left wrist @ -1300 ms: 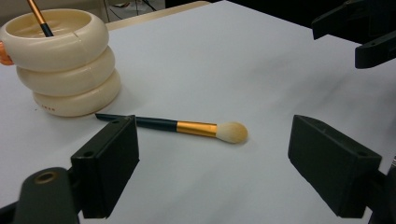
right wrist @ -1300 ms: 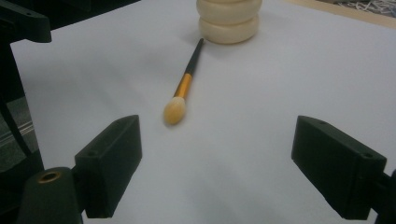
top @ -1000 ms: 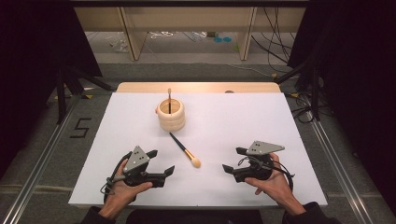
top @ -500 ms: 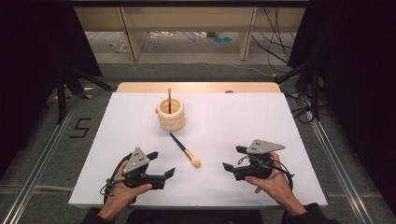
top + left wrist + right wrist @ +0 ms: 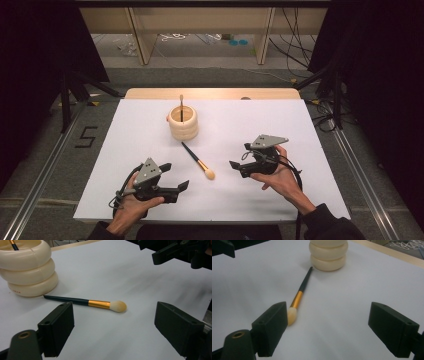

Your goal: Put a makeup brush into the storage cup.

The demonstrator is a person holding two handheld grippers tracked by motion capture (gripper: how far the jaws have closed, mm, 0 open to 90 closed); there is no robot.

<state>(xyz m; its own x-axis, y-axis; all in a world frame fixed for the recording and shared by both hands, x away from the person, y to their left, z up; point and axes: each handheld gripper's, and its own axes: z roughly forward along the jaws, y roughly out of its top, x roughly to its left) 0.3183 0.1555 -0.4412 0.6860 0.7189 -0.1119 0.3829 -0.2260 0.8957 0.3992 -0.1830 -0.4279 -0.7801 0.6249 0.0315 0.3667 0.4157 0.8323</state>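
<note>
Near the middle of the white worktop the makeup brush (image 5: 197, 161) lies flat just in front of the cream holder (image 5: 183, 122), so the right gripper (image 5: 239, 167), jaws wide and empty, should straddle its dark handle squarely before closing.

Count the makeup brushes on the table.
2: one brush lies flat on the white sheet, in front of the cream holder; a second brush stands inside it. More may be hidden inside.

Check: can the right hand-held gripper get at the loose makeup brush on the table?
Probably yes: the right hand-held gripper is open and faces the makeup brush, with bare white table between them.
</note>
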